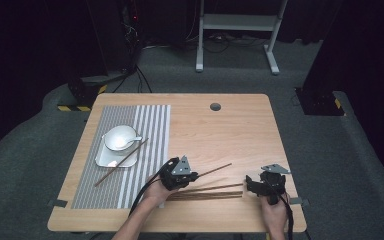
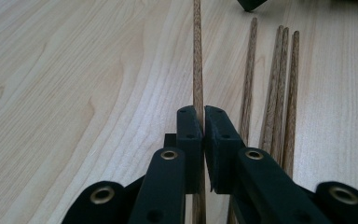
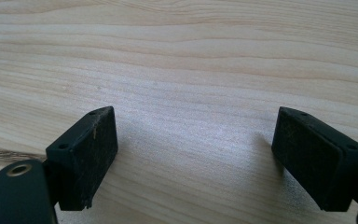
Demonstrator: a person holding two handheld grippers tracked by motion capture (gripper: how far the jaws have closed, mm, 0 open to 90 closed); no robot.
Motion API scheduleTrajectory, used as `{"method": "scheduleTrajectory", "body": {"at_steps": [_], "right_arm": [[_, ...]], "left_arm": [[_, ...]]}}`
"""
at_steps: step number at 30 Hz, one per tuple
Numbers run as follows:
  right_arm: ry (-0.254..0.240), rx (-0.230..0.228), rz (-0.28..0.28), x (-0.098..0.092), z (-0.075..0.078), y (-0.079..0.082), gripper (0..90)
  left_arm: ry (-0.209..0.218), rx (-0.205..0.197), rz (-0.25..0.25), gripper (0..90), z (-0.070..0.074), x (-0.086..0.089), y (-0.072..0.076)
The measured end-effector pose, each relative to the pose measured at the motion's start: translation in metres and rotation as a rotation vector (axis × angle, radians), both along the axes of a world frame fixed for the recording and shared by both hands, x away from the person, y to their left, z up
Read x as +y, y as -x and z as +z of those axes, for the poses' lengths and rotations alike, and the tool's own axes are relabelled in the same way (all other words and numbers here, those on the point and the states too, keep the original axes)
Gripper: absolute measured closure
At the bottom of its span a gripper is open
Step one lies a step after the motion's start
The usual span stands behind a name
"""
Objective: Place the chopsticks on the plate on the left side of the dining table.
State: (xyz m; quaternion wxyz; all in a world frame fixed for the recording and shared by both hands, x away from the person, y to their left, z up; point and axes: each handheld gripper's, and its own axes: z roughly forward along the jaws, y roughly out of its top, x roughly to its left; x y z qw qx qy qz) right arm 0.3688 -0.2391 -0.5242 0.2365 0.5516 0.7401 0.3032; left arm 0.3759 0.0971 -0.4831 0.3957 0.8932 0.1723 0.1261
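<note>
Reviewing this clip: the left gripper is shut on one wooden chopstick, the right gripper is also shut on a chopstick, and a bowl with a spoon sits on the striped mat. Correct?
Not quite. The right gripper is open, with bare table between its jaws, as the right gripper view shows. The rest holds: the left gripper is shut on one wooden chopstick, and the bowl with its spoon sits on the striped mat.

High view: table (image 1: 220, 130) evenly lit from overhead; surroundings fall off to near black. Image soft, low in detail. White bowl (image 1: 120, 137) slightly overexposed. Both gripper views: bright and diffuse, faint soft shadows beneath the jaws, nearest jaw parts out of focus.
</note>
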Motion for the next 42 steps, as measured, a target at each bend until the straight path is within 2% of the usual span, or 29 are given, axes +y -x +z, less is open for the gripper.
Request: {"method": "scheduleTrajectory", "body": {"at_steps": [7,14,25,42], "right_arm": [[0.000,0.000,0.000,0.000,0.000,0.000,13.8],[0.000,0.000,0.000,0.000,0.000,0.000,13.8],[0.000,0.000,0.000,0.000,0.000,0.000,13.7],[0.000,0.000,0.000,0.000,0.000,0.000,13.7]], "left_arm": [[-0.002,-0.004,0.006,85.0,0.003,0.004,0.001],[0.017,-0.005,0.033,85.0,0.007,0.009,0.002],[0.021,-0.004,0.061,85.0,0.011,0.018,0.002],[0.031,-0.004,0.081,85.0,0.015,0.028,0.004]]}}
